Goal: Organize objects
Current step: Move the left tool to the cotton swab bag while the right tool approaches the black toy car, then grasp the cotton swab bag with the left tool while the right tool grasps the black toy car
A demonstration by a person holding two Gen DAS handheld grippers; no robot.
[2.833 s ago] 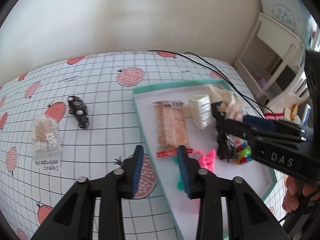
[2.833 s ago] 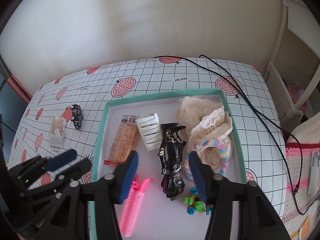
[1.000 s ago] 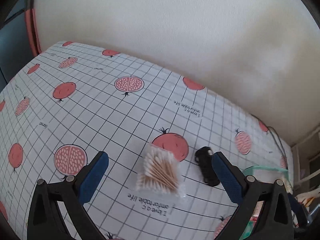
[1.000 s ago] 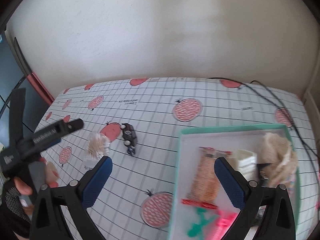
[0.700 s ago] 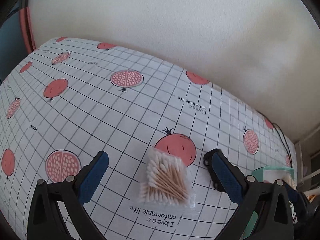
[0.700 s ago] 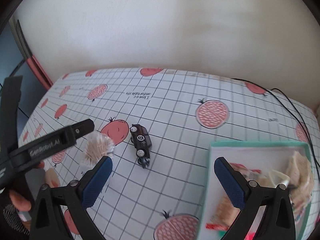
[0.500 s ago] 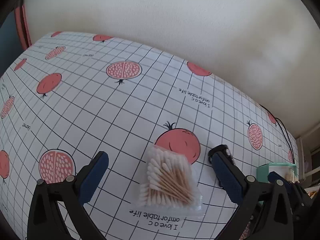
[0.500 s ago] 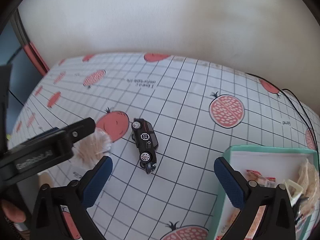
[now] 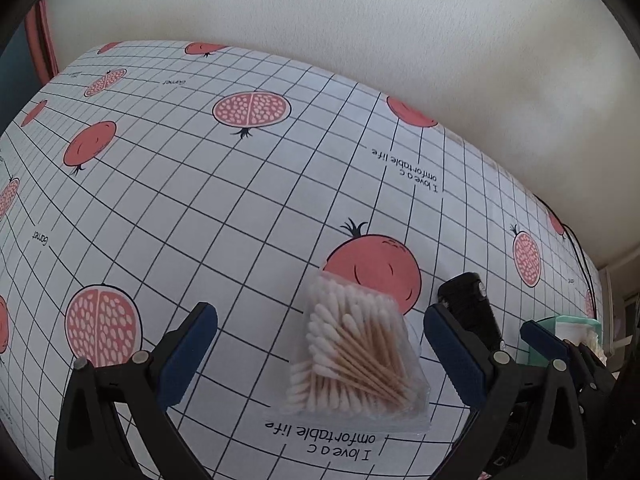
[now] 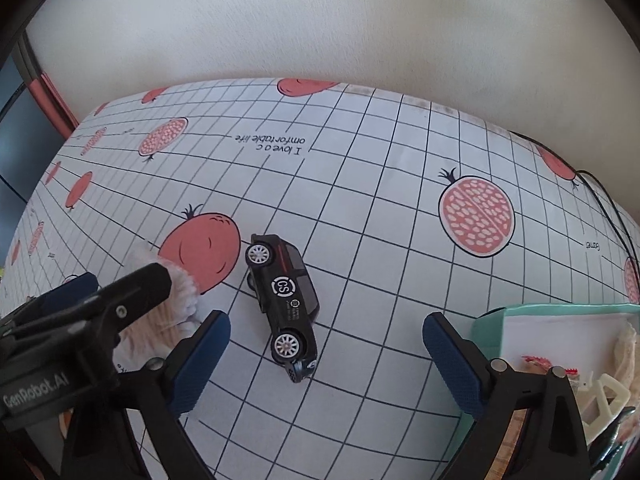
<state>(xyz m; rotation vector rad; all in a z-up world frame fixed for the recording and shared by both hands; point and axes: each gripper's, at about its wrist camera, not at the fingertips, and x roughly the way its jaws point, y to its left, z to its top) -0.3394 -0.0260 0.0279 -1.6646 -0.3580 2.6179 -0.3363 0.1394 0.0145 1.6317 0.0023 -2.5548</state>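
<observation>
A clear bag of cotton swabs (image 9: 354, 360) lies on the pomegranate-print tablecloth (image 9: 224, 184), between the wide-apart fingers of my left gripper (image 9: 320, 354), which is open. Just right of the bag lies a black toy car (image 9: 470, 312), partly behind my left gripper's right finger. In the right wrist view the same toy car (image 10: 285, 305) lies ahead of and between the spread fingers of my right gripper (image 10: 326, 354), also open and empty. The swab bag (image 10: 168, 308) shows at left there, half hidden by the left gripper's body.
A teal-rimmed tray (image 10: 560, 314) sits at the right and holds a white clip (image 10: 602, 398), cream lace and a snack packet. A black cable (image 10: 608, 208) runs along the table's far right. A plain wall stands behind the table.
Both grippers left the tray and swung left across the table. They opened wide and closed in, the left one on the swab bag, the right one on the toy car.
</observation>
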